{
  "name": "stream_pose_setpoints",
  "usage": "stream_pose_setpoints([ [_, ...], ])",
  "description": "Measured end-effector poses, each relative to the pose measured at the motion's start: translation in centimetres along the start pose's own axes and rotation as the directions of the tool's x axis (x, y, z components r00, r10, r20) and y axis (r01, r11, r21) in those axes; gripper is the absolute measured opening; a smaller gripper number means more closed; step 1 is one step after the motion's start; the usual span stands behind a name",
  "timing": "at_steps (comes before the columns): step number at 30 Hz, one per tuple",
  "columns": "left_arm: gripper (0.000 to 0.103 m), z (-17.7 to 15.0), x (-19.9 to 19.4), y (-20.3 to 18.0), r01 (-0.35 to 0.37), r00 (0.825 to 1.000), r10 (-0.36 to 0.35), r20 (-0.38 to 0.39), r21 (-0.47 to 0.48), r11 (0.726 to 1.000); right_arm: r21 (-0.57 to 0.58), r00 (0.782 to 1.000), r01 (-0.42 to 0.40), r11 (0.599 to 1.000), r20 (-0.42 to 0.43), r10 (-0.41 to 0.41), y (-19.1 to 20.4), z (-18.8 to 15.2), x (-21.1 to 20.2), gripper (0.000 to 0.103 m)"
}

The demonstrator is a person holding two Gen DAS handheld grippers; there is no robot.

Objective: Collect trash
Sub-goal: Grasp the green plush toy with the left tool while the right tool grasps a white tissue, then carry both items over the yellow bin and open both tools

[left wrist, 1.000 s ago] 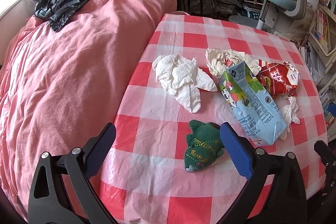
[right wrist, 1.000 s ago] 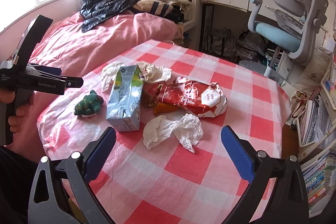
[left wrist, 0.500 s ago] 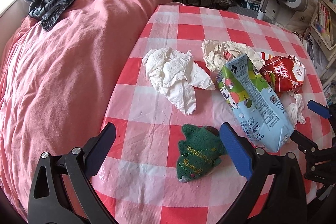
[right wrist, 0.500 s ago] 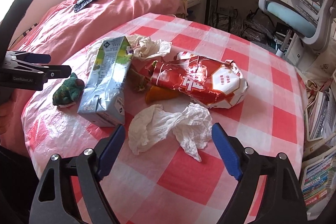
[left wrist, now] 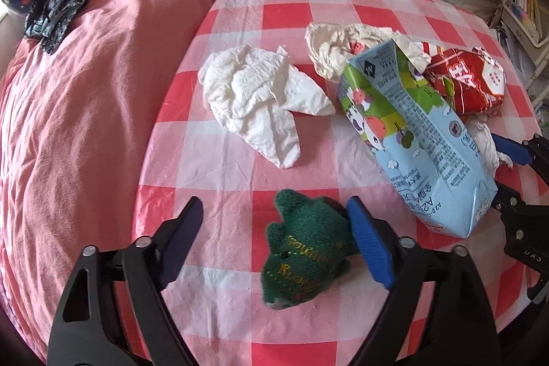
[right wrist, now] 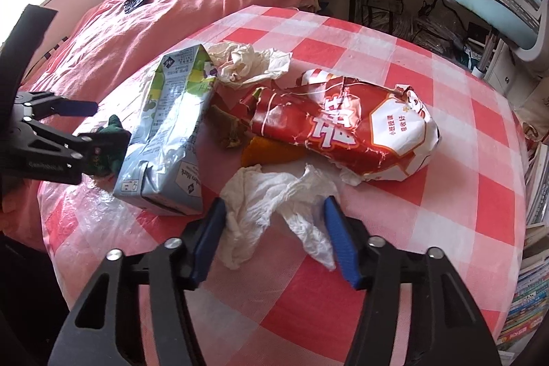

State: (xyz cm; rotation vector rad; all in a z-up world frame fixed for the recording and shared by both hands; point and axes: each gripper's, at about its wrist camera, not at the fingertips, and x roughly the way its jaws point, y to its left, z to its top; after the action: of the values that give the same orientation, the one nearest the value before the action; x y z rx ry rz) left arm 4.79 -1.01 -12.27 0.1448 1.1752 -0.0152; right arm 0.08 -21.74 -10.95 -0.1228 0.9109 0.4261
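Straddling a crumpled white tissue (right wrist: 274,208), the right gripper (right wrist: 274,239) stands open, gripping nothing; the left gripper (left wrist: 274,246) gapes around a green plush toy (left wrist: 305,249), milk carton (left wrist: 411,139) at two o'clock.

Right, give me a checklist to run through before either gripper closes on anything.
1. Right gripper open: ok.
2. Crumpled tissue between its fingers: ok, it lies in the gap.
3. Milk carton apart from the right gripper's near finger: cannot tell, it sits close.
4. Left gripper open: ok.
5. Left gripper lined up on trash: not ok, the green plush toy sits between its fingers.
6. Snack bag outside the right gripper's gap: ok, it lies beyond the tissue.
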Motion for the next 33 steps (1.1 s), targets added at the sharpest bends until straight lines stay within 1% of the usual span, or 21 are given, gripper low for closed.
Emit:
stream_pose_setpoints([
  [1,0.053,-0.2,0.3,-0.3,0.018,1.0,-0.017,-0.018,0.017,1.0,-0.003,1.0,-0.008,1.0,-0.003,0.008,0.0,0.0,0.0,0.045],
  [2,0.045,-0.3,0.1,-0.5,0.04,0.999,-0.04,-0.004,0.024,0.999,-0.006,1.0,-0.02,1.0,-0.007,0.02,0.1,0.0,-0.1,0.034],
  [3,0.036,-0.3,0.0,-0.7,0.047,0.999,-0.047,-0.006,0.037,0.998,-0.004,0.999,-0.04,0.999,-0.01,0.04,0.1,-0.2,-0.2,0.026],
  [5,0.03,-0.5,-0.4,-1.1,0.045,0.999,-0.046,0.008,0.058,0.997,0.002,0.998,-0.055,0.999,-0.013,0.055,0.1,-0.4,-0.7,0.023],
  [6,0.029,-0.5,-0.7,-1.1,0.047,0.999,-0.049,0.018,0.061,0.997,-0.001,0.998,-0.058,0.998,-0.012,0.058,0.2,-0.5,-1.0,0.022],
  [9,0.028,-0.5,-2.4,-0.9,0.061,0.996,-0.064,0.068,0.048,0.997,-0.002,0.997,-0.073,0.997,0.019,0.073,0.3,-0.9,-2.5,0.022],
  [12,0.028,-0.5,-4.2,-0.3,0.087,0.989,-0.088,0.115,0.017,0.996,-0.001,0.993,-0.098,0.995,0.059,0.098,0.7,-1.2,-4.4,0.022],
  [15,0.028,-0.8,-6.0,0.3,0.128,0.978,-0.125,0.164,-0.009,0.992,-0.016,0.984,-0.15,0.989,0.093,0.15,1.8,-1.6,-6.4,0.022],
  [16,0.028,-0.9,-6.4,0.4,0.132,0.977,-0.128,0.172,-0.012,0.991,-0.032,0.981,-0.163,0.986,0.098,0.165,2.4,-1.8,-6.9,0.022],
  [19,0.028,-1.7,-7.5,0.5,0.152,0.969,-0.146,0.2,-0.017,0.988,-0.064,0.966,-0.237,0.969,0.093,0.242,4.0,-2.8,-7.7,0.022],
  [21,0.028,-2.3,-7.9,0.5,0.165,0.966,-0.158,0.204,-0.019,0.986,-0.081,0.955,-0.282,0.956,0.068,0.288,5.3,-3.9,-8.1,0.022],
  [23,0.028,-3.3,-8.4,0.4,0.164,0.965,-0.158,0.209,-0.014,0.986,-0.114,0.939,-0.337,0.935,0.03,0.342,7.2,-5.3,-8.4,0.022],
  [25,0.028,-4.2,-8.9,0.1,0.161,0.963,-0.156,0.219,-0.005,0.987,-0.165,0.927,-0.372,0.914,-0.015,0.375,9.3,-6.5,-8.4,0.022],
  [28,0.028,-6.1,-9.6,-0.3,0.165,0.961,-0.161,0.227,-0.001,0.986,-0.227,0.911,-0.413,0.882,-0.084,0.405,12.0,-8.3,-8.2,0.022],
  [31,0.028,-8.2,-10.0,-1.1,0.165,0.962,-0.164,0.22,0.012,0.986,-0.274,0.893,-0.449,0.851,-0.154,0.422,14.1,-9.8,-7.9,0.022],
  [32,0.028,-8.9,-10.1,-1.4,0.164,0.962,-0.164,0.216,0.017,0.986,-0.285,0.887,-0.461,0.84,-0.178,0.426,14.5,-10.2,-7.9,0.027],
  [33,0.028,-9.5,-10.2,-1.6,0.163,0.963,-0.163,0.212,0.02,0.986,-0.298,0.884,-0.466,0.833,-0.201,0.423,15.0,-10.6,-7.7,0.041],
])
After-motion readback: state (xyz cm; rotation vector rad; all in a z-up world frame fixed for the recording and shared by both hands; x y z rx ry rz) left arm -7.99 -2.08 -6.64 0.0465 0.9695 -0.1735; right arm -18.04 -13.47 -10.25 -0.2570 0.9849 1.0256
